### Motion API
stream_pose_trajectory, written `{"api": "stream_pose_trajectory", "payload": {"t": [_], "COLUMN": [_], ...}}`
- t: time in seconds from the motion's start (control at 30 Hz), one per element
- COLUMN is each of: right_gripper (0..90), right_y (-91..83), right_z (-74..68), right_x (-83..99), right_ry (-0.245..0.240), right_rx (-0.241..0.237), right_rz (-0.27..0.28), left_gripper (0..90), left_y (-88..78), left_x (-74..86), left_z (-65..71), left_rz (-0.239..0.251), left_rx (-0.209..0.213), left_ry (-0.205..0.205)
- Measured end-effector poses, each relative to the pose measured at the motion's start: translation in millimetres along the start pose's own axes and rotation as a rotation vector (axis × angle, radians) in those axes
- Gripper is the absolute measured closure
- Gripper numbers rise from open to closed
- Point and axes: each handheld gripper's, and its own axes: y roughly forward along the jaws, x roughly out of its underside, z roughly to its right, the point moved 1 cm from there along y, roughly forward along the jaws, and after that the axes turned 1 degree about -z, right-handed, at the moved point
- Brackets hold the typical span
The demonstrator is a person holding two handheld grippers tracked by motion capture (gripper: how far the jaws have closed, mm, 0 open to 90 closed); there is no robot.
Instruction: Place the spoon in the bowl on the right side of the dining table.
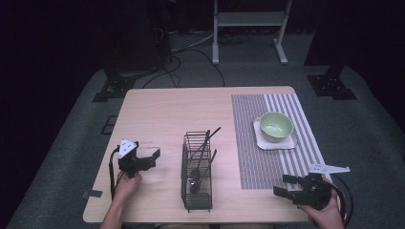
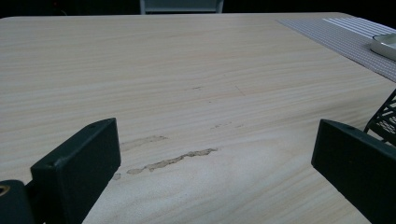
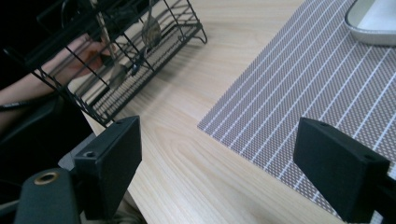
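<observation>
A pale wooden worktop point(image 1: 157, 109) stood on grey carpet point(image 1: 71, 143) in a dim room. Far beyond the claws, a white frame point(image 1: 248, 28), black stands point(image 1: 112, 86) and cables point(image 1: 191, 57) sat in shadow.

Both handheld black tongs, the left tongs point(image 1: 154, 158) and the right tongs point(image 1: 285, 185), have two flat, block-shaped jaws with a small screw hole, a black cable and a grey three-cornered plate on top. The forearms are bare.
</observation>
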Motion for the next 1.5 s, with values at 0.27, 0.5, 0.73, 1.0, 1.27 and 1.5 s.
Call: {"api": "stream_pose_trajectory", "payload": {"t": [0.27, 0.5, 0.73, 1.0, 1.27, 1.5], "right_gripper": [14.2, 14.2, 14.2, 14.2, 14.2, 14.2], "right_y": [1.9, 8.1, 15.7, 19.7, 26.9, 35.1], "right_z": [-13.0, -26.8, -40.6, -50.7, -66.1, -79.1], "right_x": [-12.3, -26.3, -44.8, -57.2, -72.8, -86.8], "right_ry": [-0.013, -0.044, -0.077, -0.099, -0.130, -0.153], "right_rx": [-0.038, -0.072, -0.100, -0.121, -0.161, -0.186], "right_rz": [-0.007, -0.028, -0.050, -0.069, -0.091, -0.111], "left_gripper": [0.4, 0.4, 0.4, 0.4, 0.4, 0.4], "left_y": [-0.4, -0.6, -0.4, -0.7, -0.7, -1.0], "left_x": [0.2, 0.3, 0.2, 0.3, 0.4, 0.6], "left_z": [0.6, 0.3, 0.3, 0.1, 0.5, 0.4], "left_rz": [0.003, 0.004, -0.001, 0.001, 0.006, 0.008], "left_rx": [0.000, 0.000, 0.000, 0.002, 0.001, 0.001], "left_ry": [0.002, -0.002, 0.002, 0.002, 0.005, 0.003]}}
